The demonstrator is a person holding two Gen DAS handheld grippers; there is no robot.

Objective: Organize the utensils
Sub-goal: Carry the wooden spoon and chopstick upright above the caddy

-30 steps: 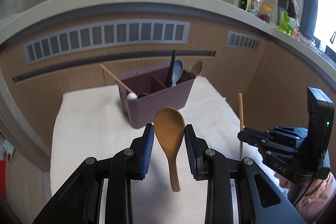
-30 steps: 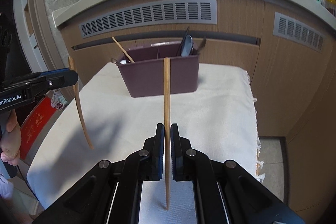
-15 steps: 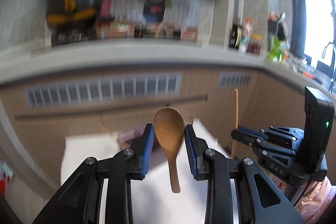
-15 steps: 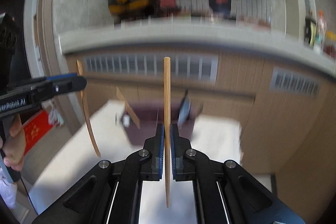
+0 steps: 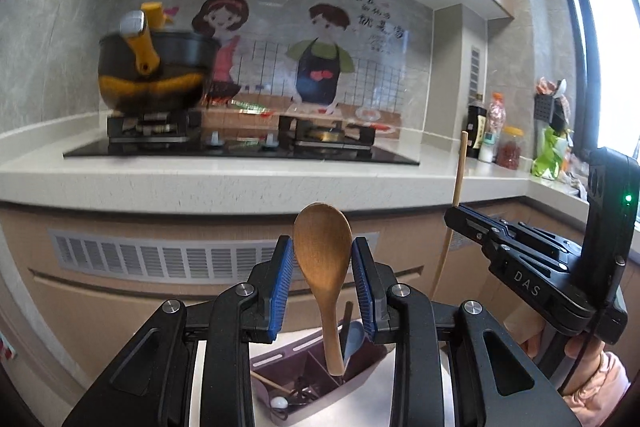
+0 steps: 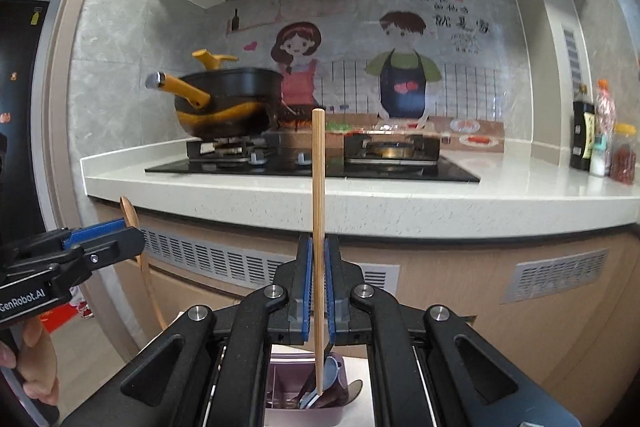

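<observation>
A smooth, satin-finished brown wooden spoon (image 5: 322, 267) is clamped between ribbed blue rubber-like pads (image 5: 280, 287) set in matt black plastic fingers with bright metal pivot pins. A thin, pale wooden chopstick (image 6: 319, 227) is seen with a plain matt grain. The mauve utensil caddy (image 5: 320, 379) appears to be matt plastic. The speckled white stone-like countertop (image 6: 360, 203) looks grainy; the black cooktop (image 6: 312, 169) is glossy glass.

Risen with both grippers, left gripper (image 5: 323, 279) carrying the wooden spoon (image 5: 322, 269) and right gripper (image 6: 317, 287) the chopstick (image 6: 318, 227), from facing the purple utensil caddy (image 5: 320, 383) to above it, stovetop (image 6: 312, 167) now ahead.
</observation>
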